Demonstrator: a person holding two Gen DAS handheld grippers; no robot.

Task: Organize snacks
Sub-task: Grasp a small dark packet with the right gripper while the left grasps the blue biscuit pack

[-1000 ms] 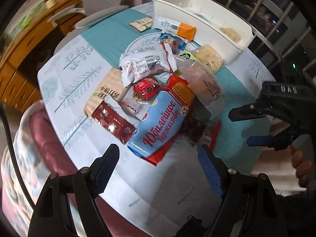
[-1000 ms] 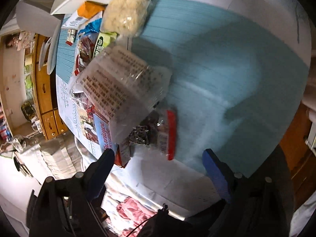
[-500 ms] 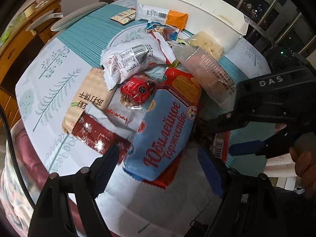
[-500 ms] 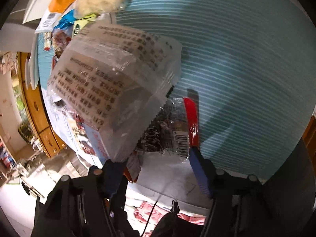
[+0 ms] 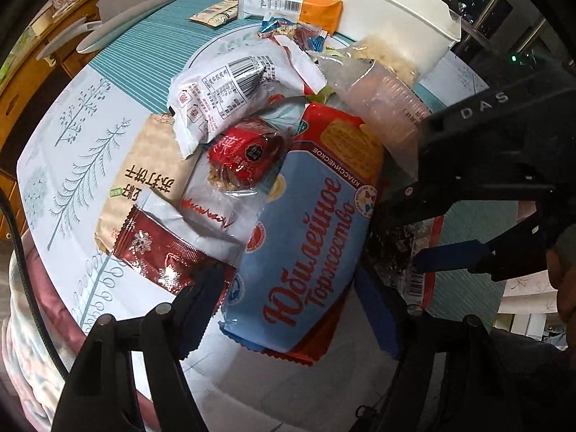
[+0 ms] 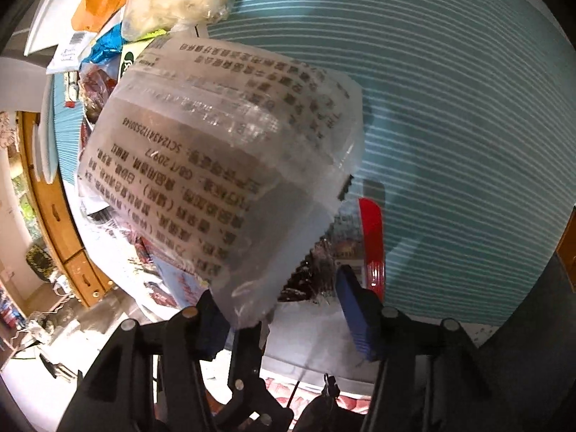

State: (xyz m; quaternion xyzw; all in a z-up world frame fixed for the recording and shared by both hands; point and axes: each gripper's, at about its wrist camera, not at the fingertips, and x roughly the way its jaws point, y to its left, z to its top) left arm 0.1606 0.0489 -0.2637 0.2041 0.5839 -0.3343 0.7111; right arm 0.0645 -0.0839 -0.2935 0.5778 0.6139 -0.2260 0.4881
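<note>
Two close downward wrist views, both over the snack pile [image 5: 273, 165].

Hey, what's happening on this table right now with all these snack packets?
A person with two handheld grippers is sorting a heap of snacks on the table. The right gripper, jaws open, reaches around a dark red-edged packet under a clear wrapped pack. The left gripper, also open, hovers over the blue biscuit pack. The white bin waits behind.

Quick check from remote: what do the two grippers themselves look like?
Both are black plastic with blue finger pads. The right gripper carries white "DAS" lettering. The left gripper shows silver rivets at its joints, and a thin black cable runs beside it.
</note>
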